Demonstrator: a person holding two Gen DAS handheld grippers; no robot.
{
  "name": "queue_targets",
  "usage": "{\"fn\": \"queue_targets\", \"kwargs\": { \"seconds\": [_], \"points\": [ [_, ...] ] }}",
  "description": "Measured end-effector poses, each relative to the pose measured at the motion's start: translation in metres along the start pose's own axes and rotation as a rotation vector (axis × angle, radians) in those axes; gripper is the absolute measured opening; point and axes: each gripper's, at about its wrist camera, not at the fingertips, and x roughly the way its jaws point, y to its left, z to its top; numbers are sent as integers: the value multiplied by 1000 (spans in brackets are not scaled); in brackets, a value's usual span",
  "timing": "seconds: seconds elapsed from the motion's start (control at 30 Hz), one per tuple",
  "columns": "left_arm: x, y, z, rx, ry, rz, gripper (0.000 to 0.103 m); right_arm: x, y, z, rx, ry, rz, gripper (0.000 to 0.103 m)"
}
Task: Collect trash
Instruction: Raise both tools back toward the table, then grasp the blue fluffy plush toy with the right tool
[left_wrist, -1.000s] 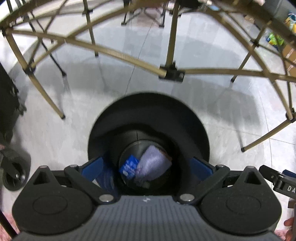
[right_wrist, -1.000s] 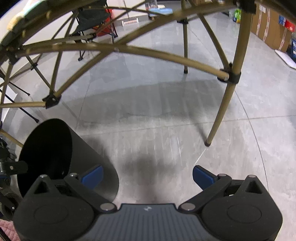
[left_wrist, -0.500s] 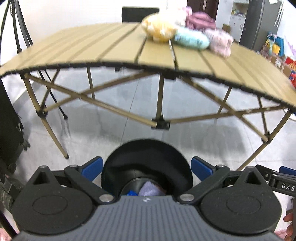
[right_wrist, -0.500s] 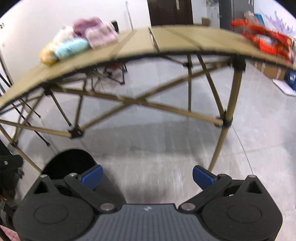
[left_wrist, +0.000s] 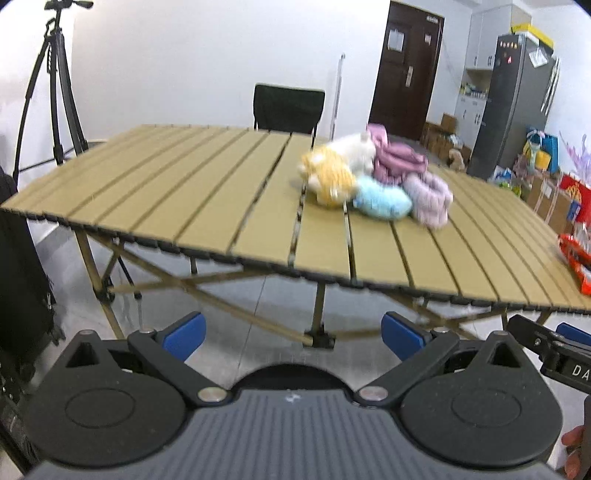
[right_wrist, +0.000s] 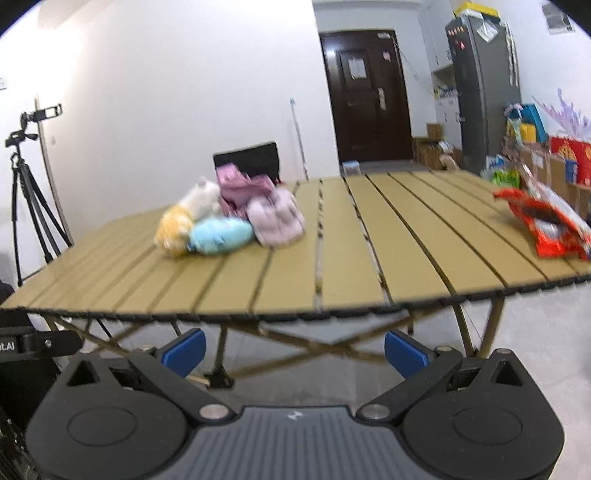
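A red snack wrapper (right_wrist: 546, 225) lies near the right edge of the slatted folding table (right_wrist: 351, 266); its edge shows in the left wrist view (left_wrist: 578, 258). The black trash bin's rim (left_wrist: 291, 374) peeks just below my left gripper (left_wrist: 293, 332), which is open and empty in front of the table's near edge. My right gripper (right_wrist: 295, 350) is open and empty too, held below the table's front edge.
A pile of plush toys (left_wrist: 373, 181) sits mid-table, also in the right wrist view (right_wrist: 229, 218). A black chair (left_wrist: 288, 107) stands behind the table, tripods (left_wrist: 55, 81) at the left, a fridge and boxes (left_wrist: 517, 96) at the right. A black case (left_wrist: 22, 280) stands at the left.
Both grippers have risen and tilted up from the floor and the bin's inside to table height. The bin with its trash has dropped almost out of view. Both stay open.
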Motion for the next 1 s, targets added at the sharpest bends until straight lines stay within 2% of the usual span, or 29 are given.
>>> {"fn": "queue_targets", "kwargs": {
  "seconds": [0.17, 0.4, 0.7, 1.0],
  "points": [
    [-1, 3, 21, -6, -48, 7, 103, 7, 9, 20, -9, -63, 59, 103],
    [9, 9, 47, -9, -100, 31, 103, 25, 23, 44, -25, -151, 94, 103],
    [39, 25, 79, -37, -113, 60, 103, 73, 45, 67, -60, -165, 103, 103],
    [65, 38, 103, -47, -121, 86, 103, 131, 71, 84, -60, -84, 124, 103]
  ]
}}
